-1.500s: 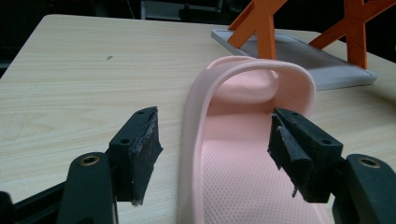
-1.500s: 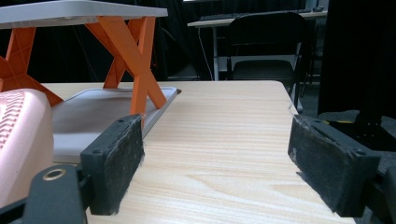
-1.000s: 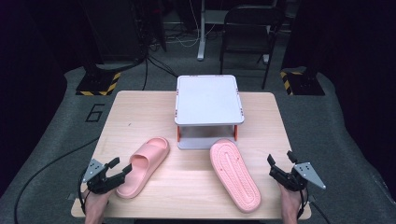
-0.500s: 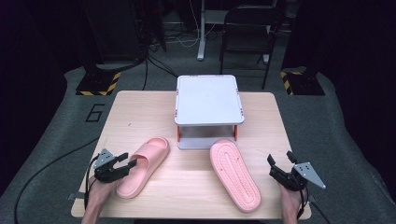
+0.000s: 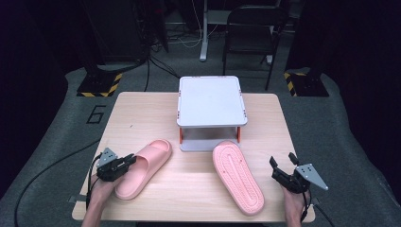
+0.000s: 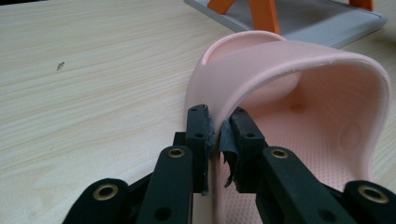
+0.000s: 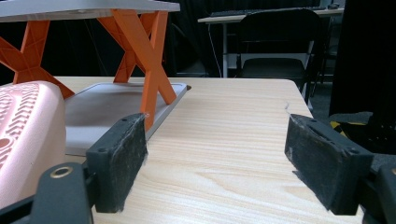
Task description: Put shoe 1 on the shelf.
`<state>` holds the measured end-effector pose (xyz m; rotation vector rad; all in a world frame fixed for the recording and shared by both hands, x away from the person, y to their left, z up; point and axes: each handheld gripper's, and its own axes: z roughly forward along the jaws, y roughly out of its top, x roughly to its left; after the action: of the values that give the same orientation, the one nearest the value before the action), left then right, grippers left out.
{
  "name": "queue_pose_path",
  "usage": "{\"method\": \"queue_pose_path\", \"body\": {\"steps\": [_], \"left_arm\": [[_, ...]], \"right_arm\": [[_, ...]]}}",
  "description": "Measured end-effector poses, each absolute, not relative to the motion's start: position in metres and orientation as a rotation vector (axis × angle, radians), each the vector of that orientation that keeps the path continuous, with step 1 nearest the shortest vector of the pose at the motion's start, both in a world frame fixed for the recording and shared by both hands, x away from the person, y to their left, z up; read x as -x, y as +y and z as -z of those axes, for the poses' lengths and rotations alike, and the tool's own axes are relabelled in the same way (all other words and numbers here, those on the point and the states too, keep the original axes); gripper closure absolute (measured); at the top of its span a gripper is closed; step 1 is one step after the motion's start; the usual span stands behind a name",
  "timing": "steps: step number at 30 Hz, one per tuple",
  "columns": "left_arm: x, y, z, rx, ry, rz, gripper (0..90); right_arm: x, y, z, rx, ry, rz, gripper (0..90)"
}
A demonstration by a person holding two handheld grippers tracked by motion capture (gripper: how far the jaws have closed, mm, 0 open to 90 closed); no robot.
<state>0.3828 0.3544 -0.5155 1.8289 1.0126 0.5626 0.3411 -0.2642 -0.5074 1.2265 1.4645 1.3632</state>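
On the wooden table (image 5: 189,184) our left gripper (image 6: 218,133) has just closed on the upright slipper's (image 5: 142,168) strap edge. We should lift slowly, keeping this thin grip firm; our right gripper (image 5: 283,174) waits wide open beside the overturned slipper (image 5: 236,176).

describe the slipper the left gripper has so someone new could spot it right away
On the wooden table, look in front of the grey two-tier stand, toward the near left. The pink slipper there lies sole down, its strap pinched by the left hand-held gripper; the other slipper lies tread up.

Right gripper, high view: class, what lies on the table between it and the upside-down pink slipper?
Nothing: in the high view, bare wooden table separates the right gripper from the upside-down slipper.
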Motion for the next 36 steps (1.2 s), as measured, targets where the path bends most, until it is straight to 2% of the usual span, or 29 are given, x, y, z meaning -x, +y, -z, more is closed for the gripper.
{"method": "queue_pose_path", "body": {"steps": [11, 17, 22, 29, 34, 36], "left_arm": [[-0.370, 0.332, 0.502, -1.829, 0.953, -0.581, 82.5], [-0.366, 0.306, 0.491, -1.834, 0.886, -0.563, 82.3], [-0.370, 0.286, 0.488, -1.837, 0.868, -0.548, 82.1], [-0.380, 0.259, 0.486, -1.846, 0.882, -0.570, 81.9], [-0.390, 0.242, 0.487, -1.823, 0.899, -0.572, 81.8], [-0.395, 0.234, 0.488, -1.815, 0.907, -0.576, 81.8]], "right_arm": [[-0.342, -0.258, 0.498, -1.197, 1.501, -1.387, 20.4], [-0.354, -0.244, 0.468, -1.131, 1.556, -1.432, 21.2], [-0.385, -0.216, 0.425, -1.043, 1.647, -1.509, 22.5], [-0.428, -0.180, 0.392, -0.977, 1.806, -1.577, 22.4], [-0.468, -0.155, 0.382, -0.942, 1.943, -1.475, 23.0], [-0.473, -0.152, 0.383, -0.939, 1.954, -1.463, 23.7]]}}
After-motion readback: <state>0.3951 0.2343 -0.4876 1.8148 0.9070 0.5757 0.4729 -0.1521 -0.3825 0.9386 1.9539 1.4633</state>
